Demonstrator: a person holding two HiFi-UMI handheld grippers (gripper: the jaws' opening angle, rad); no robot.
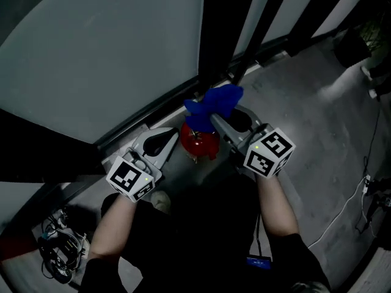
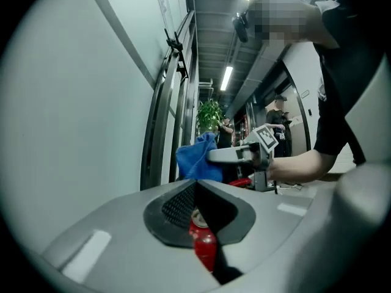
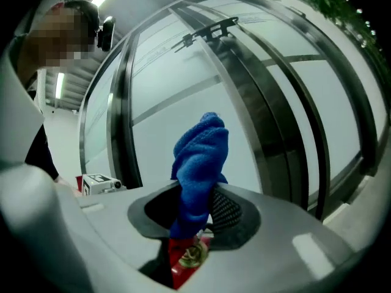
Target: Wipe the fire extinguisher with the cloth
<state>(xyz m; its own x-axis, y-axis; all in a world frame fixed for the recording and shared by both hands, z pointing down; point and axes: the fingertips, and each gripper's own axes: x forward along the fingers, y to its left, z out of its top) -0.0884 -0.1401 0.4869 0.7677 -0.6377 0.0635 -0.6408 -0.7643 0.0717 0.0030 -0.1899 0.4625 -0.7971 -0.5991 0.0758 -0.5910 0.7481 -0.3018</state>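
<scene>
Right gripper (image 3: 197, 215) pinches cloth (image 3: 200, 163), extinguisher (image 1: 200, 143) just below it.
Left gripper (image 2: 196, 188), jaws pressed together, sits beside the extinguisher.

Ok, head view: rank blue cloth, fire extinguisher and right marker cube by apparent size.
1-2. blue cloth and right marker cube: look alike; the cube is nearer the camera, so unranked.
3. fire extinguisher: smallest, partly under the cloth.

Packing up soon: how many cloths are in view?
1: the blue cloth, clamped in the right gripper by the extinguisher. Others may be hidden.
</scene>
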